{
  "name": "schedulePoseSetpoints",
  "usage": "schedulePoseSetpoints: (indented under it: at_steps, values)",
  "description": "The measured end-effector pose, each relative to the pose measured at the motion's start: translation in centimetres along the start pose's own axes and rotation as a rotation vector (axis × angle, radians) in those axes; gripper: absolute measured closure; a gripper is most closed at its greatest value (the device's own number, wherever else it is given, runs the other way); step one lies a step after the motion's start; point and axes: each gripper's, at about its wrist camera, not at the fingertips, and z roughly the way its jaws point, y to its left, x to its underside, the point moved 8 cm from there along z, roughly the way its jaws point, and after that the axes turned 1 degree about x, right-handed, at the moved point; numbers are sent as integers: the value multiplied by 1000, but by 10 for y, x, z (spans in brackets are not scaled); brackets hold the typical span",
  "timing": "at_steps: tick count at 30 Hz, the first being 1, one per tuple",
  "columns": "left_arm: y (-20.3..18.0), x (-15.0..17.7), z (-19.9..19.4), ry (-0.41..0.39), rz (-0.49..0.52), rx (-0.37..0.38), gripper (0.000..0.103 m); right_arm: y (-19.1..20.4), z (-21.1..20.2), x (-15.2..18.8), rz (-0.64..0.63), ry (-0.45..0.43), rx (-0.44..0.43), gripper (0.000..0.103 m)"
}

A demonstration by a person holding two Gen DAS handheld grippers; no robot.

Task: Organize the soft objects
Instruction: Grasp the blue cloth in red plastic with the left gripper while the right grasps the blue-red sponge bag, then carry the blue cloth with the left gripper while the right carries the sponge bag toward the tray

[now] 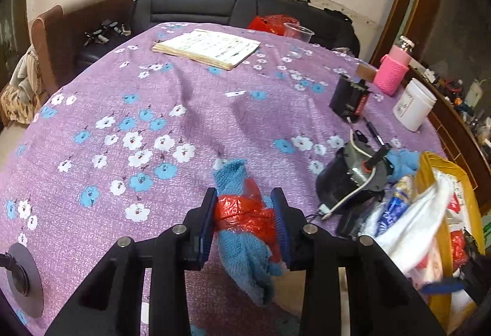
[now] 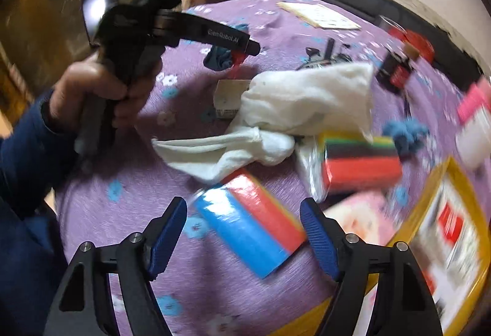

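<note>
My left gripper [image 1: 245,207] is shut on a blue knitted cloth tied with a red plastic band [image 1: 242,213] and holds it over the purple flowered tablecloth [image 1: 153,109]. In the right wrist view the same left gripper [image 2: 233,50] holds that bundle [image 2: 222,58] above the table. My right gripper [image 2: 244,216] is open, its fingers either side of a wrapped pack of blue, red and yellow sponges [image 2: 248,225]. Beyond lie a white cloth bundle [image 2: 294,109] and a second sponge pack [image 2: 360,161]. This view is blurred.
A yellow-edged bag [image 1: 442,231] full of items stands at the right, beside a black motor with a white cord [image 1: 349,179]. A notebook [image 1: 208,47], a clear cup [image 1: 297,33], a pink-sleeved jar [image 1: 394,72] and a white tub [image 1: 414,106] sit further back.
</note>
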Motion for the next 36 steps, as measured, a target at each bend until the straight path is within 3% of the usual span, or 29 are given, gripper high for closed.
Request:
schedulePoseSetpoints:
  at_steps: [2,6,10,14,21,27,30,36]
  values:
    - [1,0,-1,1,-4,8,69,0,12,2,-47,75,-78,21]
    - [0,-2,-4,-6,-10,28,69,-1,25,8,-159,152,-59,21]
    - [-4,-3,-7,-21,4,35,69,-3,39,15,-167,207,-80,21]
    - [-3,-4,-11,-32,-1,42,69,-3,32,11,-96,169,-71,49]
    - [-7,-7,-19,-62,4,61,69,30,-2,7,100,4,-95,53]
    - [-15,-8,-26,-91,25,73,69,18,-50,-6,295,-298,-164,53]
    - [-18,-7,-32,-109,39,66,69,2,-59,-16,376,-396,-95,53]
    - [-23,5,-59,-132,67,70,69,-28,-53,-26,485,-417,38,53]
